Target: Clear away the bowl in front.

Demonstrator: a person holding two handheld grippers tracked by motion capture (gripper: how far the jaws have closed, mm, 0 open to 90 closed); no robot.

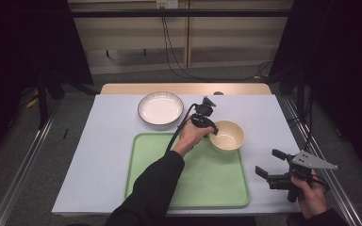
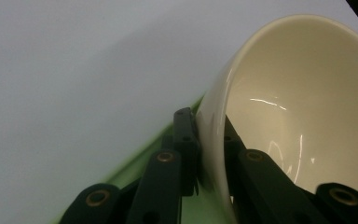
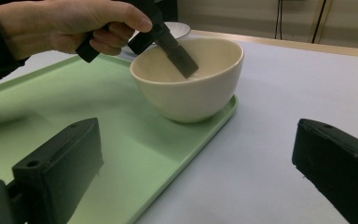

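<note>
A cream bowl (image 1: 228,136) (image 2: 298,93) (image 3: 191,93) is at the far right corner of the green tray (image 1: 207,183) (image 3: 121,130), and its base seems to rest on the tray. My left gripper (image 1: 213,129) (image 2: 208,126) is shut on the bowl's near left rim, one jaw inside and one outside. The inside finger (image 3: 179,58) is seen from the right gripper view. My right gripper (image 1: 266,161) (image 3: 198,140) is open and holds nothing. It hovers off the tray's right edge, pointing at the bowl.
A white plate (image 1: 160,108) (image 3: 179,29) with a dark rim lies on the light table cover (image 1: 103,155) beyond the tray's far edge. A cable trails from the left gripper over the tray. The table's wooden back edge (image 1: 184,88) lies farther off.
</note>
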